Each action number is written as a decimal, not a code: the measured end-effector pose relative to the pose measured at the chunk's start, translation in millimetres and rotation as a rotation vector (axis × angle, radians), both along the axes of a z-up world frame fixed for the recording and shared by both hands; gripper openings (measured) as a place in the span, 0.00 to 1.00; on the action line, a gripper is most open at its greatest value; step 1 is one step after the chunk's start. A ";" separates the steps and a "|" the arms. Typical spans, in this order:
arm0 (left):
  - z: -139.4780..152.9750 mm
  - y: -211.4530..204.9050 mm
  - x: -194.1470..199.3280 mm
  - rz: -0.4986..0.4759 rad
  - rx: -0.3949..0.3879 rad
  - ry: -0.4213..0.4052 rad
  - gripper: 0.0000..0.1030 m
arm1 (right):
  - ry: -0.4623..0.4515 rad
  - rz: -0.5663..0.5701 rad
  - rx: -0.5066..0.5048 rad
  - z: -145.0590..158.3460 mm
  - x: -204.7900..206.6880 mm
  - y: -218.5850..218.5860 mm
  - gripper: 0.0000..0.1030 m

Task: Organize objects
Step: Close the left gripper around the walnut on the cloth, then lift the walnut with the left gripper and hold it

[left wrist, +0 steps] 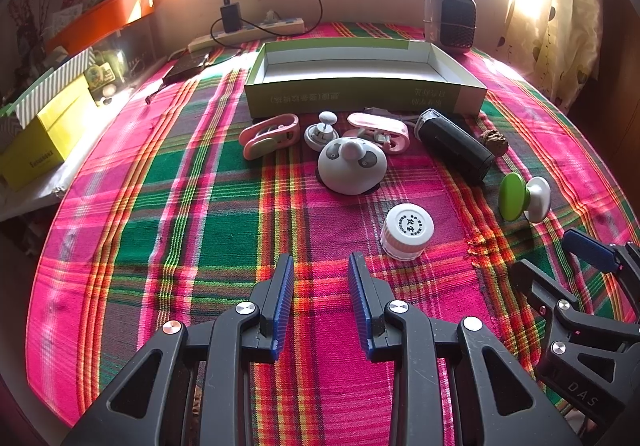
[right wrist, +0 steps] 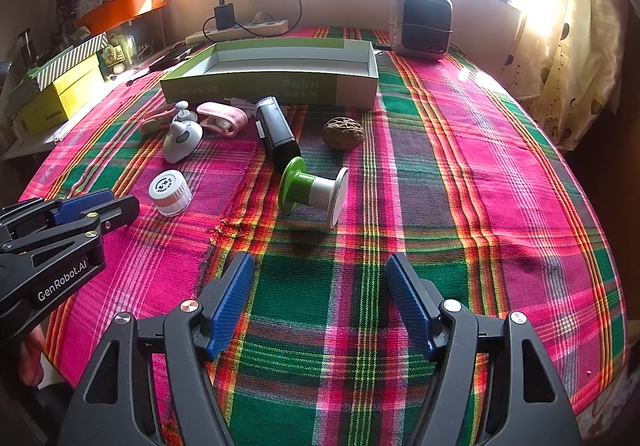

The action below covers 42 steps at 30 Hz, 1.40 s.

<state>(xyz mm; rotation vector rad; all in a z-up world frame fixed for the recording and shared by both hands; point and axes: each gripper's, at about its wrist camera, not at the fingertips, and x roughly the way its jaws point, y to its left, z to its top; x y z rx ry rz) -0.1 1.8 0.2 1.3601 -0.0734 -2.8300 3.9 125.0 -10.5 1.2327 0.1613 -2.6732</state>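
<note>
Both grippers hover low over the plaid cloth (right wrist: 500,166): the left gripper (left wrist: 321,266) parted narrowly, the right gripper (right wrist: 320,266) spread wider, each holding nothing. Ahead lie the jar (left wrist: 406,232), the spool (right wrist: 314,192) (on its side) and the walnut (right wrist: 343,132), all short of the open box (left wrist: 360,86).

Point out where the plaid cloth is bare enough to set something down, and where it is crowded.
Bare: the plaid cloth right of the brown walnut and green-and-white spool, toward the spotted curtain; also left of the white screw-cap jar. The green cardboard tray holds nothing. Crowded: the strip before the tray, around the black cylinder.
</note>
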 end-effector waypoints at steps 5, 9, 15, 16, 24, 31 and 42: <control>5.5 -3.6 -4.1 -0.047 0.010 -0.031 0.25 | -0.017 0.018 -0.004 -1.1 -1.6 -1.3 0.67; 16.4 -9.2 4.0 -0.071 0.047 -0.003 0.25 | -0.026 0.025 -0.032 2.4 -0.7 6.4 0.67; 44.4 -28.4 23.2 -0.119 0.082 0.078 0.25 | 0.015 0.021 -0.083 18.7 -3.2 14.5 0.67; 46.9 -33.6 25.6 -0.127 0.102 0.077 0.25 | 0.020 0.025 -0.089 21.1 -4.1 14.2 0.67; 44.3 -64.7 61.3 -0.147 0.108 0.063 0.29 | 0.032 0.056 -0.108 25.3 -10.4 7.7 0.67; 26.5 -68.6 81.6 -0.186 0.084 0.021 0.31 | 0.035 0.057 -0.099 24.0 -10.3 5.6 0.67; 15.7 -72.8 76.4 -0.128 0.065 0.019 0.34 | 0.028 0.045 -0.094 21.3 -12.2 5.6 0.67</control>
